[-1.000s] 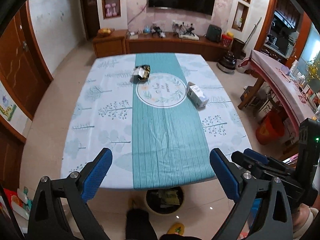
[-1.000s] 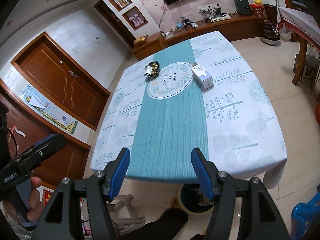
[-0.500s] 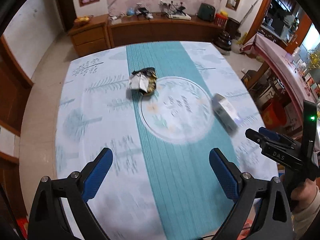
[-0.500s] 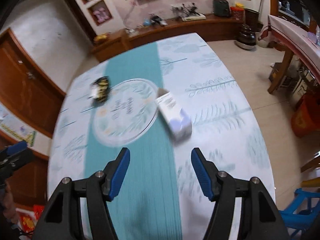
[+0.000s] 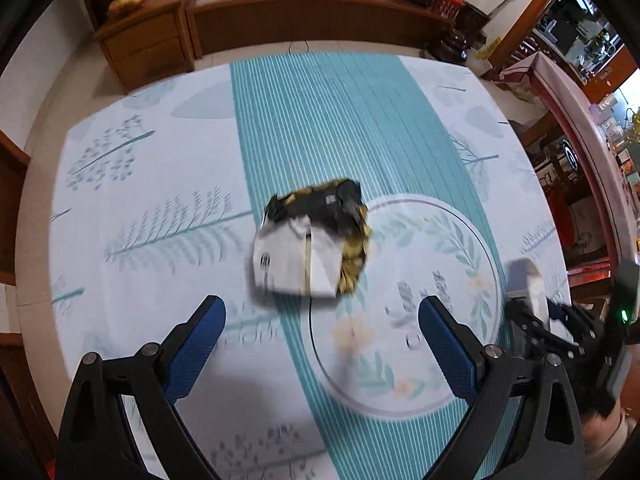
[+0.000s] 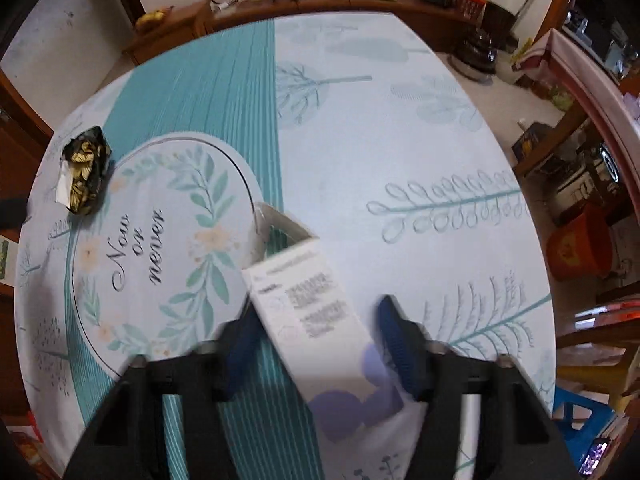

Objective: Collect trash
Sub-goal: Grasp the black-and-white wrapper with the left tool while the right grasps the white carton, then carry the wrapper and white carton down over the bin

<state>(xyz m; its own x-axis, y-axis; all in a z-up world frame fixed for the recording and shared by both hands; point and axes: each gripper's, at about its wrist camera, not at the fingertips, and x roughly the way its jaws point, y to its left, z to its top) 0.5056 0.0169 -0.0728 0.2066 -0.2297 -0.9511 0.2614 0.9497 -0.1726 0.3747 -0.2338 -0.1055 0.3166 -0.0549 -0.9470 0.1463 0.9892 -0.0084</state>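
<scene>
Nothing looks collected yet: the left gripper, jaws wide, nears the crumpled black-and-gold wrapper, while the right gripper, jaws wide, straddles the white cardboard carton.

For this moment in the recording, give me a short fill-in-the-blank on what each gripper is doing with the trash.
1. The white rectangular carton lies between the jaws of the ____ gripper.
2. The left gripper, jaws open, faces the crumpled black-and-gold ____ on the table.
3. The round wreath print on the teal-striped tablecloth reads "Now or ____".

Missing words: right; wrapper; never
</scene>
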